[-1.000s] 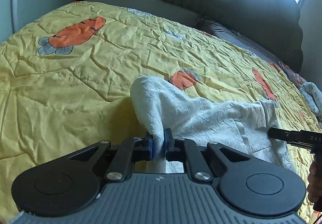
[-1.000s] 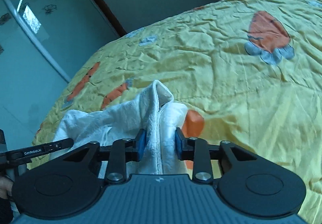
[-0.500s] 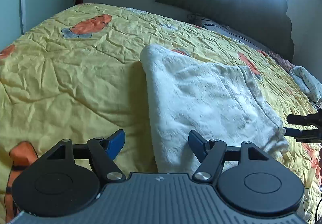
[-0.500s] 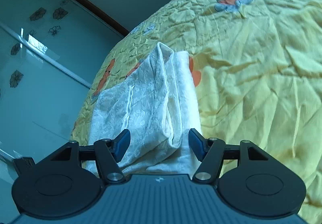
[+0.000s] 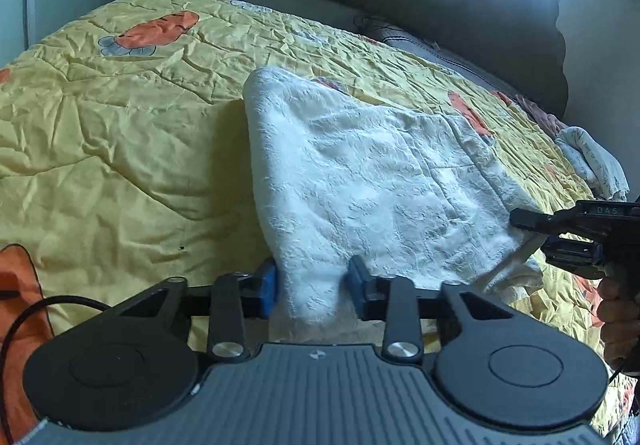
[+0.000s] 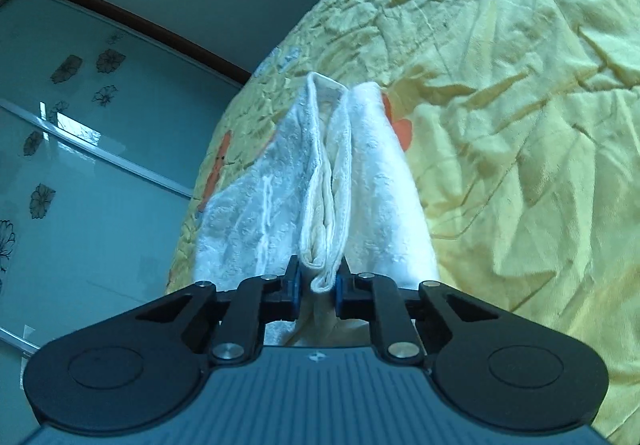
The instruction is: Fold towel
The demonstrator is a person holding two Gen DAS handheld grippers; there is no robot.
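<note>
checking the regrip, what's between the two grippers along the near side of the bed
In the left wrist view, only the white towel spans from the left gripper to the right gripper; both pinch its near corners.

white towel [image 6: 360, 181], folded, on yellow carrot-print quilt [image 6: 520, 125]; near edge pinched in right hand-held gripper [image 6: 317, 287], jaws just closing; glass wardrobe door [image 6: 80, 133] behind.

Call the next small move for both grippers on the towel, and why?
Probably lift both near corners and carry them toward the far edge. The jaws have just been closing: the left gripper has towel between its pads, the right gripper pinches the layered edge, and the towel lies flat on the quilt.
</note>
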